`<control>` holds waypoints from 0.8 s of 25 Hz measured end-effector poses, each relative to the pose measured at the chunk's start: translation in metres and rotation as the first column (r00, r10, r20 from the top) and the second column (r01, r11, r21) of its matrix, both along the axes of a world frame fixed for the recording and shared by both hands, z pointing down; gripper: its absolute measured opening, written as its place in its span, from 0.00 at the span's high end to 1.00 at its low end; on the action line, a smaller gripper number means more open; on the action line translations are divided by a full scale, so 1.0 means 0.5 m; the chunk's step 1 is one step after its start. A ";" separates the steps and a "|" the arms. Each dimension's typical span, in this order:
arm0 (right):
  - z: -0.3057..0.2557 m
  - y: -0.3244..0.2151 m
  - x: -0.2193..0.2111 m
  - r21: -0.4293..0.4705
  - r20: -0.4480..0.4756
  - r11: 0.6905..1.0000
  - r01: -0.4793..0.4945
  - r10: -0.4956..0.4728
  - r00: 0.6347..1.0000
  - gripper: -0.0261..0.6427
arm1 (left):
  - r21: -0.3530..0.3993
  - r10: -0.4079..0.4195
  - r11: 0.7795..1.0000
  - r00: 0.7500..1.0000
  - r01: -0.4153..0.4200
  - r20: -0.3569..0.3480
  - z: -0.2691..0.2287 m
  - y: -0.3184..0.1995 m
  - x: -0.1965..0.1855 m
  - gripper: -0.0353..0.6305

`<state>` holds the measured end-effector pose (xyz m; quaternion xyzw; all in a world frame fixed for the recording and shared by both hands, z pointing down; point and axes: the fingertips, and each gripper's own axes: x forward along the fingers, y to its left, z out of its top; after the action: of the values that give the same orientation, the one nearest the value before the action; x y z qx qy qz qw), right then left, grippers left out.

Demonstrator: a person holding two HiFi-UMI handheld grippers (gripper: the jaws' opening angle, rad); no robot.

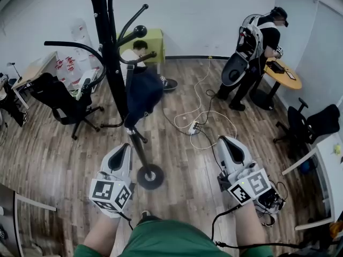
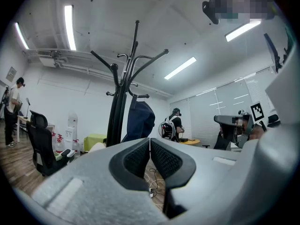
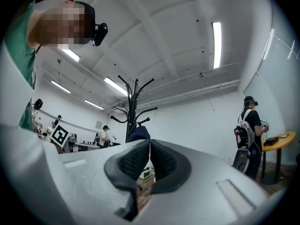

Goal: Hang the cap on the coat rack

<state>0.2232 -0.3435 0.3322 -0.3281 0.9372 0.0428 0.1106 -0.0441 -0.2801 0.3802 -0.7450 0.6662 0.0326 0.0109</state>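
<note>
Overhead, in the head view, the left gripper [image 1: 123, 149] and the right gripper [image 1: 225, 142] are seen held low over the brown wooden plank floor [image 1: 59, 154], well apart. Between and beyond them a tall black metal coat rack [image 1: 110, 52] is seen. A dark navy cloth cap [image 1: 143, 92] is hung from one of its hooks, beside the pole.

Next, in the left gripper view, the dark ribbed fingers [image 2: 165, 161] are seen pressed together with nothing between them; the coat rack [image 2: 117, 111] and the hanging cap [image 2: 139, 121] are shown beyond.

Lastly, in the right gripper view, the fingers [image 3: 165, 164] are likewise closed on nothing, and the rack [image 3: 132, 107] with the cap [image 3: 139, 134] is seen farther off.
</note>
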 end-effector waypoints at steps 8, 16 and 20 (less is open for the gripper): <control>0.001 -0.002 0.006 -0.001 0.002 1.000 -0.008 0.008 1.000 0.95 | 0.006 0.004 1.000 1.000 -0.004 0.003 -0.006 -0.004 0.004 0.93; 0.011 -0.001 0.008 0.003 0.002 1.000 -0.005 0.005 1.000 0.95 | 0.005 -0.001 1.000 1.000 0.001 0.002 0.003 -0.003 0.003 0.93; 0.000 -0.005 0.010 0.005 0.000 1.000 -0.006 0.006 1.000 0.95 | 0.004 -0.003 1.000 1.000 0.003 0.001 -0.007 -0.006 0.003 0.93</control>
<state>0.2282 -0.3458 0.3324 -0.3307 0.9361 0.0454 0.1112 -0.0428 -0.2830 0.3766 -0.7439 0.6673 0.0336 0.0126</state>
